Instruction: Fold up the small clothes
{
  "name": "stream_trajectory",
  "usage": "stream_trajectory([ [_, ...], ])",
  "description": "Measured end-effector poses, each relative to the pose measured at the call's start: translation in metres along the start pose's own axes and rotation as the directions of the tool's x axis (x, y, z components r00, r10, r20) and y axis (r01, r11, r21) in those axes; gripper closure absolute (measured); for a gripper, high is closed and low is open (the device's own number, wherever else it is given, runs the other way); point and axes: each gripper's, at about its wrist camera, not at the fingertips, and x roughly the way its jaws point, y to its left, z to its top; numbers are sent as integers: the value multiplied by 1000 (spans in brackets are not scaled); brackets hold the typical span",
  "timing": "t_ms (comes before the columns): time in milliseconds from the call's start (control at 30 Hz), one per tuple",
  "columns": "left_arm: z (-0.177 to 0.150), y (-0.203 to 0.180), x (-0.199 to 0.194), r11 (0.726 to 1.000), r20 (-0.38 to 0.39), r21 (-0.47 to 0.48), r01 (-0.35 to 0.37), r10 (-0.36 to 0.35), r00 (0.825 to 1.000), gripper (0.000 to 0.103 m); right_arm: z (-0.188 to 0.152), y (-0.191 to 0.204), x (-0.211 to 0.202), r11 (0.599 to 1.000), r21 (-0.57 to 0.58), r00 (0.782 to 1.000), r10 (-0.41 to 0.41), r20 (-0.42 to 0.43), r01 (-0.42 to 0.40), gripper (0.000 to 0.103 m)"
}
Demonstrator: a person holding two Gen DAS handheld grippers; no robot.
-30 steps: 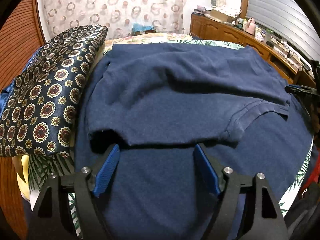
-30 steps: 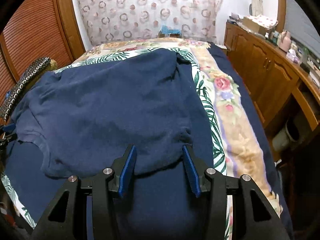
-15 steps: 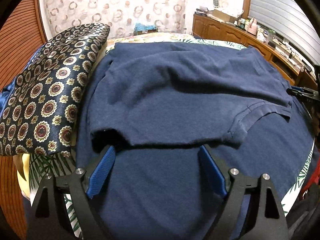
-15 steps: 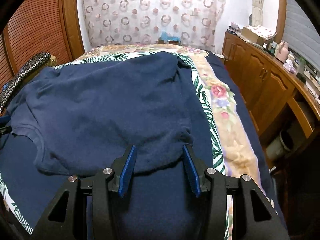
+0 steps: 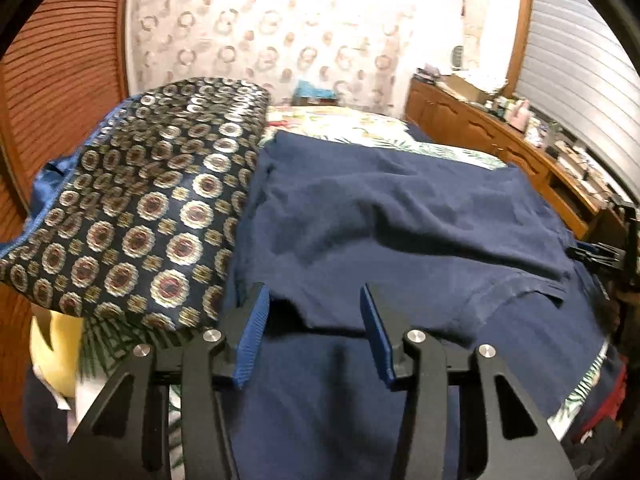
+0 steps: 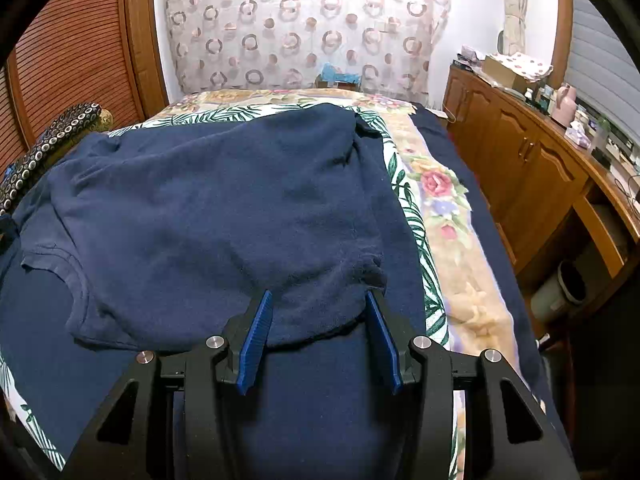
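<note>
A navy blue T-shirt (image 5: 400, 220) lies folded over itself on the bed, its upper layer's edge just ahead of both grippers; it also shows in the right wrist view (image 6: 224, 220). My left gripper (image 5: 314, 300) is open and empty, its blue pads either side of the folded edge near the shirt's left corner. My right gripper (image 6: 318, 298) is open and empty, its pads straddling the folded edge by the right corner. The right gripper's tip (image 5: 592, 252) shows at the far right of the left wrist view.
A patterned navy pillow (image 5: 140, 232) lies left of the shirt. The floral bedspread (image 6: 440, 208) runs along the right. Wooden cabinets (image 6: 532, 168) with clutter line the right wall. A slatted wooden door (image 6: 72, 60) stands at the left, a curtain behind.
My left gripper has moved forward and left to the folded edge and narrowed somewhat, the view tilting up. My right gripper has barely moved and stays open.
</note>
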Motion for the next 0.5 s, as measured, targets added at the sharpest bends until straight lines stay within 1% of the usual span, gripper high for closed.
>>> stream_trajectory([
  [133,2,0,8,996,5,25,-89,89,996,54,0,0,0,1000,-1,1000,0,0,0,53],
  [200,-3,-2,9,991,4,42,-128,128,992,54,0,0,0,1000,0,1000,1,0,-1,53],
  [300,-7,-4,13,988,-8,50,-149,149,989,54,0,0,0,1000,-1,1000,1,0,-1,53],
  [433,-3,1,18,990,-21,32,-137,138,990,54,0,0,0,1000,-1,1000,1,-1,-1,53],
  [467,-2,3,21,991,-33,29,-130,131,991,56,0,0,0,1000,-1,1000,1,0,-1,53],
  [500,-2,5,23,992,-41,25,-124,125,991,68,0,0,0,1000,-1,1000,0,0,0,53],
])
